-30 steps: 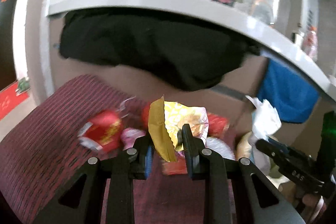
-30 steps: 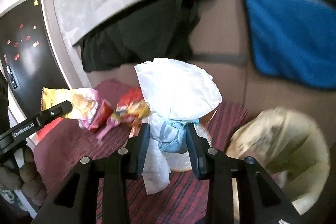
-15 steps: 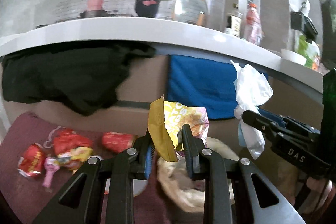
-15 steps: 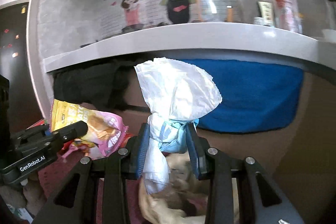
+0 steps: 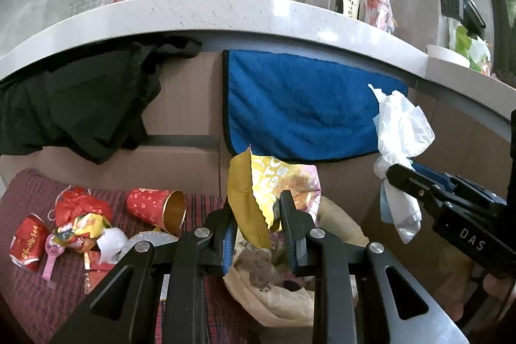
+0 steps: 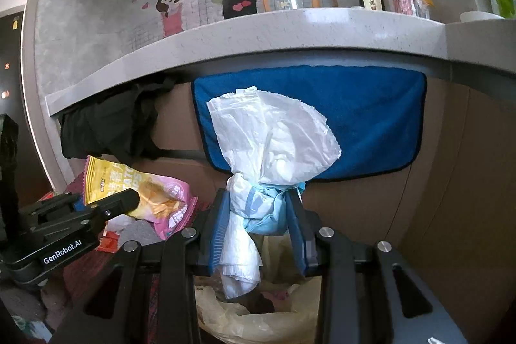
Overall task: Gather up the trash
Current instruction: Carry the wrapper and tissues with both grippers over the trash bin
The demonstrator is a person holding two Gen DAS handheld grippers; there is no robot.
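Gripping a yellow-and-pink chip bag (image 5: 274, 182), the jaws of the left gripper (image 5: 258, 224) are closed on its crumpled lower part, and the bag stands up between them with its torn yellow flap hanging forward. The jaws of the right gripper (image 6: 258, 221) are clamped on a bundle of white tissue and pale blue wrapping (image 6: 267, 150), pinched at its waist so that the white paper fans out above and a white tail hangs below. Both loads hang above a bin lined with a beige plastic bag (image 5: 283, 295), whose open mouth shows crumpled waste inside; from the right wrist view the same liner (image 6: 245, 318) lies directly under the tissue's tail. In the left view the right gripper holds its bundle (image 5: 400, 134) just to the right, near the chip bag but apart from it.

Left of the bin, on a dark red striped cloth (image 5: 32, 286), more litter lies: a red paper cup (image 5: 154, 208) on its side with a gold inside, a red can (image 5: 25, 242), crumpled red and yellow wrappers (image 5: 80, 221), and a pink stick (image 5: 50, 253). Behind, a blue towel (image 5: 300, 105) and a black garment (image 5: 74, 105) hang from the edge of a pale speckled bench (image 5: 225, 12), which carries bottles (image 5: 346, 0) below a cartoon wall sticker.
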